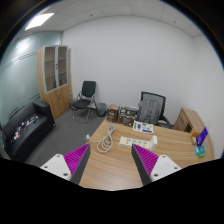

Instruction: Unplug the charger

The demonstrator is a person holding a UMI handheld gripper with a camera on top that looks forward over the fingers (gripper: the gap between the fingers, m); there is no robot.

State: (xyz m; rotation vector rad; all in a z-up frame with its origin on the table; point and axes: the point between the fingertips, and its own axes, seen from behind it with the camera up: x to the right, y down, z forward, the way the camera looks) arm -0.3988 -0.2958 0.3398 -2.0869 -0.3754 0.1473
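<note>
A white power strip lies on the wooden desk, just ahead of my right finger. A white charger with a coiled white cable sits to its left, ahead of the gap between my fingers; I cannot tell whether it is plugged in. My gripper is open and empty above the desk, with both pink pads wide apart and short of the strip.
A book or box lies on the desk behind the strip. A blue and purple object stands at the desk's far right. Beyond the desk are office chairs, a black sofa and a wooden cabinet.
</note>
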